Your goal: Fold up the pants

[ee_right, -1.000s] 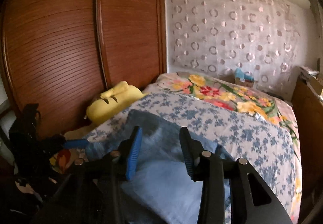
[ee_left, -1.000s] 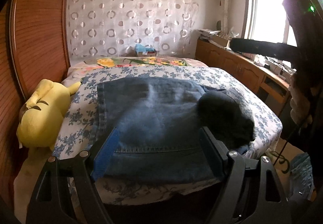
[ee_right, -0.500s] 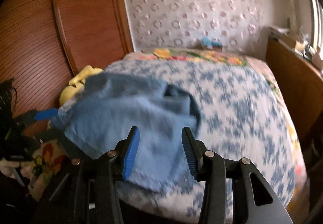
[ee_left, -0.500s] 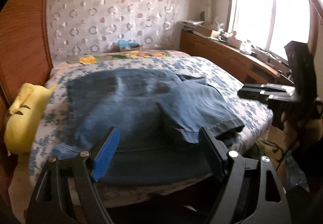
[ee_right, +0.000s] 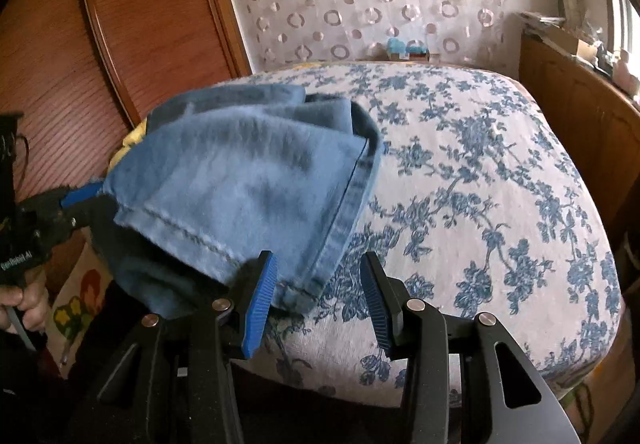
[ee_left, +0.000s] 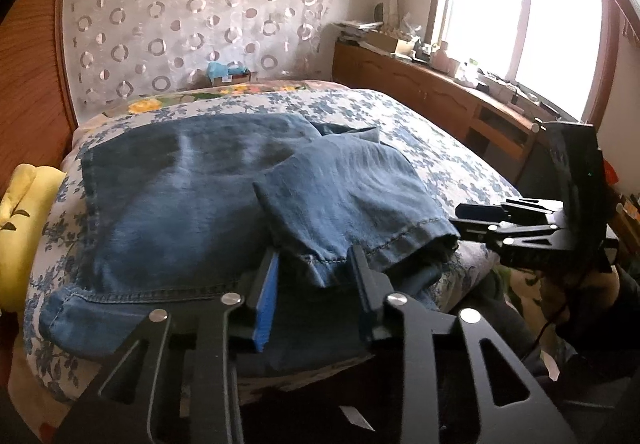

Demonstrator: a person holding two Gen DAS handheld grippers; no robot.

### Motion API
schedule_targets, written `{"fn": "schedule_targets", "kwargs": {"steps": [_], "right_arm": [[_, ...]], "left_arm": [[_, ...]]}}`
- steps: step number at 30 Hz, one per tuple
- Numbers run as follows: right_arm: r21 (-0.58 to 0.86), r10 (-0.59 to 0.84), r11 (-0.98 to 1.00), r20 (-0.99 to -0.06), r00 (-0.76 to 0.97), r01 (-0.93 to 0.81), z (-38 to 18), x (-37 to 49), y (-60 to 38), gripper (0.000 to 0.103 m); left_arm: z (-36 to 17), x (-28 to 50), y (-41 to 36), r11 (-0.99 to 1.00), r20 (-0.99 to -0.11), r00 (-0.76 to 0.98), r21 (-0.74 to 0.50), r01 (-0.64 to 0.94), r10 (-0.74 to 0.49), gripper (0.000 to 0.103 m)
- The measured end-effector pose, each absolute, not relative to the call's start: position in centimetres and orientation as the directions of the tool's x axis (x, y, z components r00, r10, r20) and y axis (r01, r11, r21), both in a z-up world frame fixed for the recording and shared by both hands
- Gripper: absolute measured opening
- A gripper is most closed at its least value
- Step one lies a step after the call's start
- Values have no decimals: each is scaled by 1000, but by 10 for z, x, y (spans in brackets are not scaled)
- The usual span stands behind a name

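Blue jeans (ee_left: pixel 180 204) lie folded on the bed (ee_left: pixel 452 160), with a lighter leg end (ee_left: pixel 352 196) lying on top at the near right. My left gripper (ee_left: pixel 314 284) is open, its fingers either side of the leg hem at the bed's near edge. In the right wrist view the jeans (ee_right: pixel 240 172) lie at the left of the bed (ee_right: pixel 480 184). My right gripper (ee_right: pixel 318 292) is open, with the hem corner between its fingers. The right gripper also shows in the left wrist view (ee_left: pixel 476 216), beside the hem.
A yellow plush toy (ee_left: pixel 20 228) lies at the bed's left edge. A wooden wardrobe (ee_right: pixel 100 44) stands on the left. A wooden cabinet (ee_left: pixel 440 100) with clutter runs under the window on the right. A patterned curtain (ee_left: pixel 200 24) hangs behind the bed.
The leg end has come down onto the folded jeans and settled. Both views have swung right along the bed. My left gripper's fingers have narrowed around the hem.
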State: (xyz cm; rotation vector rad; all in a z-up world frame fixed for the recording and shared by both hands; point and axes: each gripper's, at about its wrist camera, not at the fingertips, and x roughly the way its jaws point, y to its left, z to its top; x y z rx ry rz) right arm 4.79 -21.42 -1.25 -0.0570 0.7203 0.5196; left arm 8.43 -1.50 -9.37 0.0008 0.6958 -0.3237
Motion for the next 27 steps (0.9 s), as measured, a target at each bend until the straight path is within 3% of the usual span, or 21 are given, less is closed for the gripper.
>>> {"fn": "schedule_targets", "kwargs": {"steps": [5, 9, 12, 13, 16, 22, 27], "right_arm": [[145, 445, 867, -657, 609, -478, -19, 41, -208, 45], [123, 441, 865, -648, 621, -487, -21, 44, -203, 45], [108, 445, 858, -644, 623, -501, -26, 45, -199, 25], [108, 450, 855, -642, 621, -508, -32, 50, -198, 17], [123, 473, 842, -636, 610, -525, -34, 50, -198, 9], [161, 504, 840, -586, 634, -519, -24, 66, -215, 6], [127, 539, 822, -488, 687, -555, 26, 68, -215, 6]], "left_arm": [[-94, 87, -17, 948, -634, 715, -105, 299, -296, 24], [-94, 87, -19, 947, -636, 712, -105, 302, -297, 23], [-96, 87, -21, 947, -639, 709, -105, 304, -298, 22], [-96, 88, -21, 947, -640, 708, -104, 305, -299, 16], [-96, 89, -22, 949, -642, 710, -93, 301, -288, 8], [-76, 76, -21, 946, -592, 747, -88, 311, -301, 7], [-46, 59, -5, 946, -519, 794, -112, 303, -316, 7]]}}
